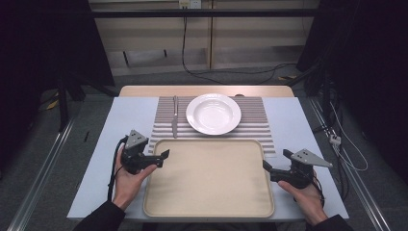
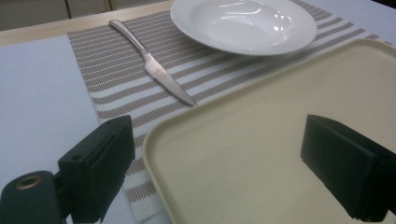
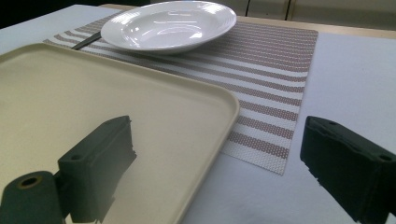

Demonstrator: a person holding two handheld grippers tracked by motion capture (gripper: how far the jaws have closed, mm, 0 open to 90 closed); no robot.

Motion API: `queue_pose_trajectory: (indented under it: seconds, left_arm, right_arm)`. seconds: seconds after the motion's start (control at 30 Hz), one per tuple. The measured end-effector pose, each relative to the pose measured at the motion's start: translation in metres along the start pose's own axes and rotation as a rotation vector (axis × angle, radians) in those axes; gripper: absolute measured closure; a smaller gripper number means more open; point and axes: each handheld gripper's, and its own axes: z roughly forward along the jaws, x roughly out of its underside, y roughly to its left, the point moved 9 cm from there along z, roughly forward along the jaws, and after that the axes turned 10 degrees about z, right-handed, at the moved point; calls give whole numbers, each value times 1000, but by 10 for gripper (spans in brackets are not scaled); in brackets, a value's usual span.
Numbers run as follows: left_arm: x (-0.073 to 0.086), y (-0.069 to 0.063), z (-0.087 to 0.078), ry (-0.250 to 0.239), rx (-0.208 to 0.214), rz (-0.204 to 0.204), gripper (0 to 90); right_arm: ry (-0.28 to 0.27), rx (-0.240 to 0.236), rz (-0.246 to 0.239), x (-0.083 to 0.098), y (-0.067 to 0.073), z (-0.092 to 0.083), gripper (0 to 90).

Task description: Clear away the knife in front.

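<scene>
The left gripper's (image 1: 162, 158) fingers (image 2: 100, 163) stand wide apart with nothing between them, straddling the near left rim of a beige tray (image 1: 209, 204): in the left gripper view one finger hangs over the striped placemat (image 2: 112, 70) and pale tabletop (image 2: 37, 102), the other over the tray's bare floor (image 2: 261, 140). The person's left hand (image 1: 126, 183) grips the gripper from below, a dark sleeve at the wrist.

The right gripper's (image 1: 274, 162) fingers (image 3: 100, 161) are also spread apart and empty, set either side of the tray's right rim (image 3: 219, 126); one finger sits over the tray, the other over the tabletop (image 3: 355, 70) beside it. The right hand (image 1: 305, 197) holds it at the tray's right edge, with a grey three-cornered plate (image 1: 310, 157) on top.

The tray lies flat at the near middle of the tabletop (image 1: 98, 159), its far edge overlapping the placemat (image 1: 255, 118). On the placemat, beyond the tray, rests a white deep plate (image 1: 213, 113), empty and upright. Just left of the plate, apart from it, a steel table knife (image 1: 174, 120) lies with its tip toward the tray. Cables (image 1: 231, 72) trail across the floor behind the tabletop.
</scene>
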Motion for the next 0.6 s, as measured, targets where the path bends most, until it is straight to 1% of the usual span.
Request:
queue_pose_trajectory:
  seconds: [0.03,0.07,0.1,0.13,0.17,0.2,0.23,0.27,0.3,0.37,0.43,0.47,0.53,0.57,0.6]
  left_arm:
    - [-2,1,4,14,21,0,87]
    - [-7,5,12,35,32,-8,89]
    - [-7,5,12,35,32,-8,92]
    - [-11,8,14,24,14,4,93]
    - [-14,11,17,15,8,9,95]
    - [-17,13,20,10,1,5,96]
    - [-21,14,22,3,5,-4,102]
    - [-26,16,27,8,13,-11,114]
    - [-26,16,27,8,13,-11,110]
    - [-33,18,33,4,19,-21,107]
    - [-37,23,39,15,4,-12,107]
    - [-40,24,42,16,8,-12,105]
    - [-43,25,49,41,22,-30,98]
    - [-46,25,56,74,29,7,101]
    - [-47,26,59,81,26,2,105]
  right_arm:
    - [3,1,0,1,-1,0,95]
    - [5,1,0,1,-2,0,95]
    - [4,5,1,1,-2,0,96]
    - [1,9,4,1,-3,-1,96]
    - [-2,7,8,0,-3,-1,96]
    - [-1,8,10,0,-4,0,96]
    - [3,9,10,1,-4,0,95]
    - [5,6,13,1,-4,1,96]
    - [7,6,14,1,-3,2,96]
    - [13,4,11,2,-3,3,96]
    - [13,4,13,2,-3,3,95]
    - [11,4,15,2,-3,2,95]
    - [11,1,13,2,-3,2,95]
    - [12,-2,11,2,-2,2,95]
    - [12,-3,10,2,-2,2,95]
